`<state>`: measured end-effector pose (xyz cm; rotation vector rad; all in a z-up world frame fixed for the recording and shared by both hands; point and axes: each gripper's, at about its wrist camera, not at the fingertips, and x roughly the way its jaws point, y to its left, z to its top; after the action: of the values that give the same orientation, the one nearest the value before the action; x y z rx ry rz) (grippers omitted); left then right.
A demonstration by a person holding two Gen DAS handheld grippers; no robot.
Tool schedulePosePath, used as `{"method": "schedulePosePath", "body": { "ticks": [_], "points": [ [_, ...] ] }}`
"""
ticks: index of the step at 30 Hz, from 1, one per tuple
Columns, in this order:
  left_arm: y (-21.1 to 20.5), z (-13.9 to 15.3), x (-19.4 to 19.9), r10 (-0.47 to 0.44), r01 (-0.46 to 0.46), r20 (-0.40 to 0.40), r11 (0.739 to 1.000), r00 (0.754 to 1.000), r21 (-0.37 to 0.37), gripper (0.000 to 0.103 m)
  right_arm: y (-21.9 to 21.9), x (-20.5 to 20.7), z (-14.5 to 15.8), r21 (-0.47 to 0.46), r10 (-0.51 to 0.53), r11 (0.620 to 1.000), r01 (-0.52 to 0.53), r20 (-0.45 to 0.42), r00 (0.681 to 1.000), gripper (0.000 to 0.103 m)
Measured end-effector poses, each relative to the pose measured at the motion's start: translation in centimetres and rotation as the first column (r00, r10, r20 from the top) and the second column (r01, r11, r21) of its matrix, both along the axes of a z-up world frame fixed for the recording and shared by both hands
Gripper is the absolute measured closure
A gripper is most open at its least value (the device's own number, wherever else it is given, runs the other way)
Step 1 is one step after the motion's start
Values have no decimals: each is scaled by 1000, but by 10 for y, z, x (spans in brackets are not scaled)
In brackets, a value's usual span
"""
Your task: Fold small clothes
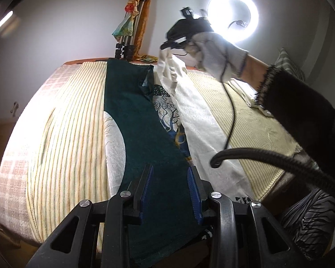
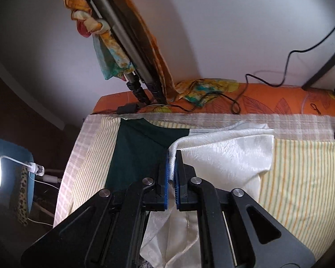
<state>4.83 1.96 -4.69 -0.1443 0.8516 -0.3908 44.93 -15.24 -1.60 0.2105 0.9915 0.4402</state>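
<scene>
Garment (image 1: 143, 120), dark green with a white printed side, lies lengthwise on the striped sheet (image 1: 62, 120) covering the bed. Its white edge is raised off the sheet, pinched between the closed pads of the right gripper (image 2: 172, 167), held by a white-gloved hand (image 1: 214, 53). Left gripper (image 1: 170, 187) stands part open over the green cloth; contact cannot be told. Ring light (image 1: 233, 14) glows behind.

A matt dark green cloth panel (image 1: 131, 120) is seen at 9 o'clock of a crinkled, faintly glossy white satin-like fabric (image 2: 225, 156), over a woven striped cotton sheet (image 2: 301, 178).
</scene>
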Motion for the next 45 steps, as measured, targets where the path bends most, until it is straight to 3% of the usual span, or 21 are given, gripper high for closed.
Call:
{"method": "schedulePosePath", "body": {
  "ticks": [7,9,11,15,20,26,31,37,42,45],
  "points": [
    [6,-3,6,16,-16,-19,1000,1000,-2,73,27,29,-55,28,-1,1000,4,-108,994,93],
    [5,-3,7,18,-18,-23,1000,1000,3,73,29,34,-67,21,10,1000,-7,-150,989,69],
    [5,-3,6,18,-18,-22,1000,1000,2,73,23,32,-64,46,15,999,-8,-149,989,68],
    [5,0,4,17,-17,-2,1000,1000,11,73,-8,8,-32,150,29,989,-16,-89,996,64],
    [2,4,-5,2,-2,20,1000,1000,23,73,-63,-53,7,219,2,976,4,-27,1000,64],
    [8,2,-10,27,-27,20,999,999,25,70,-114,-151,10,217,-38,975,43,-27,999,64],
    [24,-7,-16,71,-71,4,997,997,21,62,-130,-241,-13,130,-25,991,34,-69,997,64],
    [45,-31,-19,109,-111,-84,994,990,-13,52,-133,-333,-58,120,32,993,-14,-148,989,64],
    [49,-58,-22,101,-110,-189,993,977,-34,52,-129,-374,-92,155,73,987,-41,-209,975,64],
    [53,-63,-29,105,-119,-205,991,973,-56,54,-125,-390,-108,177,90,983,-48,-241,966,64]
  ]
}}
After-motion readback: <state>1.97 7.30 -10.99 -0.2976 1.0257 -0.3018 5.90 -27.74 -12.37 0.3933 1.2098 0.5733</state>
